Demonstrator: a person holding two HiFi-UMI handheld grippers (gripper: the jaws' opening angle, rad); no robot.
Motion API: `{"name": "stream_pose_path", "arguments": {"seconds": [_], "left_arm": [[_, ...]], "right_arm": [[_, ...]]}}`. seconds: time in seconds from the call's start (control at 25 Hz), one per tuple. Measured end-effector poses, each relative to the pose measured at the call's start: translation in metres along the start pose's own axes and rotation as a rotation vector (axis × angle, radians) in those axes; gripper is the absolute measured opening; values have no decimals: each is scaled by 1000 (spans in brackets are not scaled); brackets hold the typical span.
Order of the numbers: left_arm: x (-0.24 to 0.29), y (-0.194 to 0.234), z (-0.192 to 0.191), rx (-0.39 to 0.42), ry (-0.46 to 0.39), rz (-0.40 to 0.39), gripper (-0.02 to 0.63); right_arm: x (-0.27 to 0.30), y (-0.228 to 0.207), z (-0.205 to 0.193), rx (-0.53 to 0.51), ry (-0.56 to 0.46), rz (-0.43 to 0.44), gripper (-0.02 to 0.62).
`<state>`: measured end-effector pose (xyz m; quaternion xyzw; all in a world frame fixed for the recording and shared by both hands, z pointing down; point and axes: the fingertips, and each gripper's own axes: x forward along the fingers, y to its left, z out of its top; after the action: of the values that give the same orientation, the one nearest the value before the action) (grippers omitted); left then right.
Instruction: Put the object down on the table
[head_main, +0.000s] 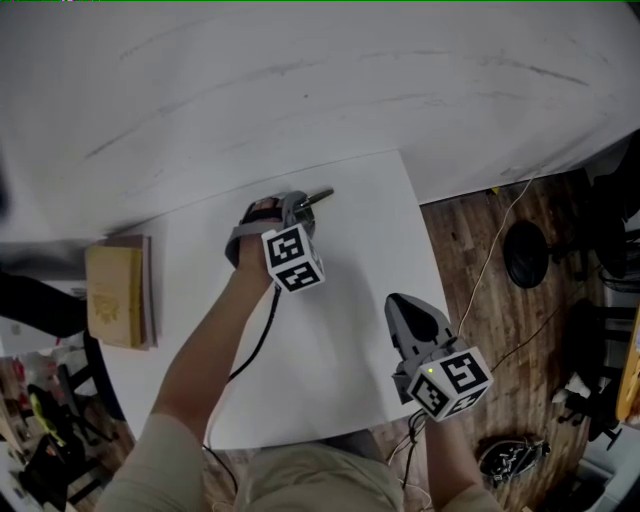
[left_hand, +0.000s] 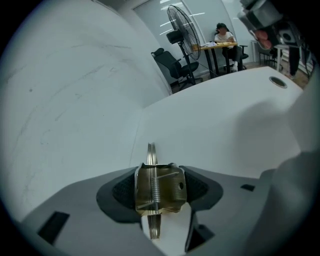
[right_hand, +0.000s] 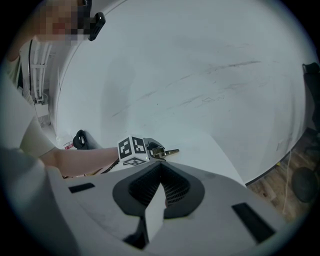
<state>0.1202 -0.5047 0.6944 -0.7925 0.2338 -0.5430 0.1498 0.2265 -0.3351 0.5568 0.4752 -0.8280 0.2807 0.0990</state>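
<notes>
My left fingers (left_hand: 119, 191) pinch a brass-coloured sprung metal clip (left_hand: 165, 189) over the white table (head_main: 340, 335); my right fingers (right_hand: 176, 189) are pressed together, empty.

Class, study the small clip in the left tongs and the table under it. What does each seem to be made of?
Clip: metal, probably brass or brass-plated, judging by its yellowish sheen, folded sheet and coil spring. Table: smooth matte white top, maybe laminate or painted board; the look leaves that open.
</notes>
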Motion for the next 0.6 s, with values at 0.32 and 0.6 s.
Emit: {"name": "stream_pose_path", "arguments": {"seconds": [0.32, 0.6], "left_arm": [[-7, -2, -2, -198, -56, -117, 308], [-20, -5, -5, -306, -82, -135, 314]], "right_arm": [[8, 3, -14, -19, 57, 13, 21], [3, 9, -11, -46, 76, -1, 22]]}}
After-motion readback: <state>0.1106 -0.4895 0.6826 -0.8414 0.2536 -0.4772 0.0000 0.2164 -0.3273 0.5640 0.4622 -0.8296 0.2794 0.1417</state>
